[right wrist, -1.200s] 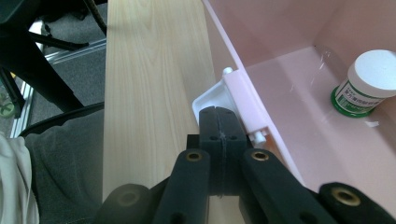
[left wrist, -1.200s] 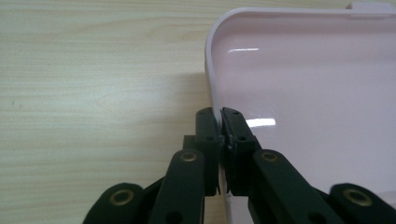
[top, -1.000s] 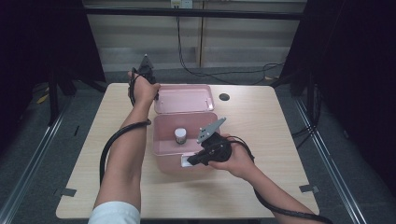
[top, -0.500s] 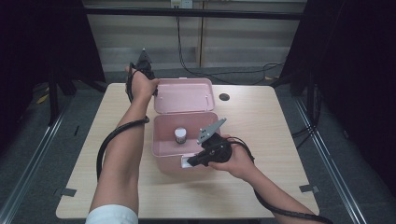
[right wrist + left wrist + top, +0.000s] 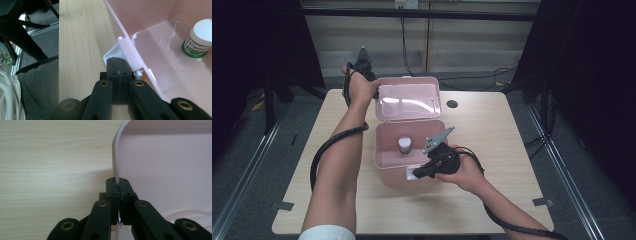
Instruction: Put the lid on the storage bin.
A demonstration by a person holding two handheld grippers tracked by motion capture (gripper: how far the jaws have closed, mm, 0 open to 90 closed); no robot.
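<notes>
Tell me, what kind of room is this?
Probably a lab or recording studio set up for filming: a lone wooden table, black curtains around it, and cables running down the back wall.

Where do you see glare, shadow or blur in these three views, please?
High view: a white glare streak on the open lid, dark room edges. Left gripper view: the lid's rim casts a soft shadow on the table. Right gripper view: the near foreground is blurred, the jar sharp.

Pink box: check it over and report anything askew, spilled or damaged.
Nothing stands out. The pink box sits square on the table, its lid raised by the left gripper, which pinches its edge. The small jar stands upright inside, nothing spilled. The right gripper is clamped on the front latch.
</notes>
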